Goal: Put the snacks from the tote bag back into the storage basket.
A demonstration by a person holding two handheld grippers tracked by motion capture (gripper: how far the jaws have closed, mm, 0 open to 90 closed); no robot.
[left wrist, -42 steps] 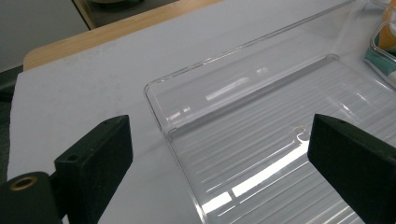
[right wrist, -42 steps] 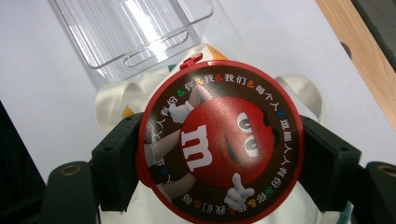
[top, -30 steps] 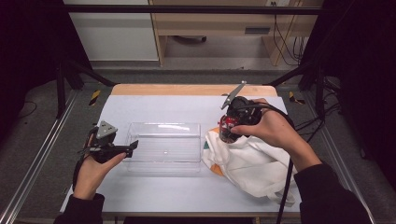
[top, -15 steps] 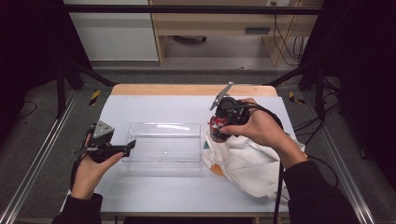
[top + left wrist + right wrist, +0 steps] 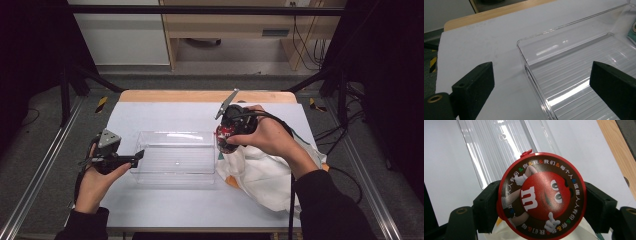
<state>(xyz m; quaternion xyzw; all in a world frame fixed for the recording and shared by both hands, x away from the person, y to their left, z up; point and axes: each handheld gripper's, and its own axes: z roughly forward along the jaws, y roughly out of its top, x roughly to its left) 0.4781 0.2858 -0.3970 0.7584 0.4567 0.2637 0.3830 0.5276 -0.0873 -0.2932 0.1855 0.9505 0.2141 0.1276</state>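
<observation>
The right gripper [image 5: 224, 144] pinches a round red candy tin [image 5: 541, 196] by its sides, held just above the right end of the clear tray [image 5: 172, 159] on the bench. The left gripper [image 5: 138, 155] — jaws spread — straddles the tray's left wall. Likely next: lower the tin level — clear of the white bag [image 5: 262, 172] — before releasing.

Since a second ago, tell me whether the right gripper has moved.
Yes. The right gripper, shut on the M&M's tub, moved left toward the clear tray, off the white bag.
</observation>
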